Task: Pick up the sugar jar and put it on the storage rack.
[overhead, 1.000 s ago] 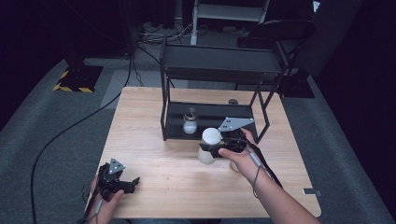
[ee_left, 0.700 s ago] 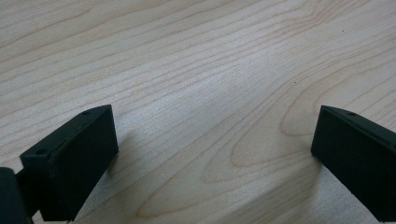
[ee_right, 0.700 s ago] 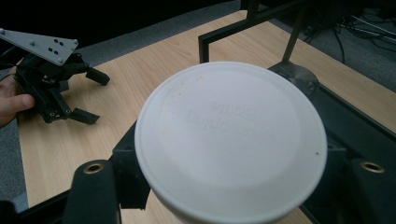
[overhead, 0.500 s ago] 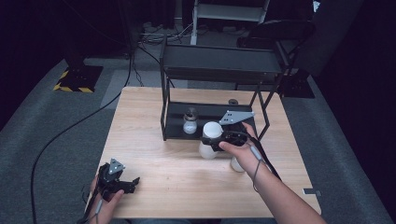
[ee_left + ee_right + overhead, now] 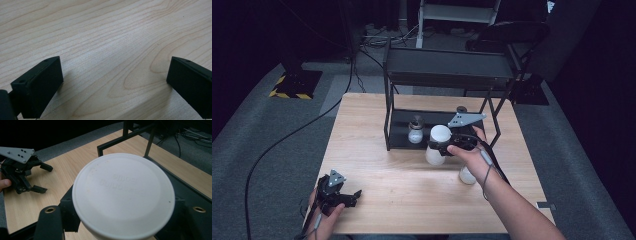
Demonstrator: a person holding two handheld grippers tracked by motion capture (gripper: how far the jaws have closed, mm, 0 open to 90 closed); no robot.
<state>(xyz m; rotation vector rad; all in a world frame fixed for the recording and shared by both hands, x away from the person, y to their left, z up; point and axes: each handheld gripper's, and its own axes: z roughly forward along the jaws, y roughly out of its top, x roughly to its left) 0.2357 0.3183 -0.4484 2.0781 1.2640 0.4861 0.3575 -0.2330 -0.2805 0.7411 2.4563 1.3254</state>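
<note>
Right gripper [image 5: 439,146] pinches a white container [image 5: 438,144] around its body, the jaws pressed against either side just below the round white lid [image 5: 123,195]. That container stands upright, its long axis vertical and the lid facing up, just in front of the black metal rack [image 5: 447,75] on the wooden table [image 5: 412,195]. Inside the rack's lower shelf sits a small glass jar [image 5: 415,131]. Another small white container [image 5: 467,175] stands near the rack's front. Well apart from the rack, the left gripper [image 5: 349,196] rests spread over bare wood.
</note>
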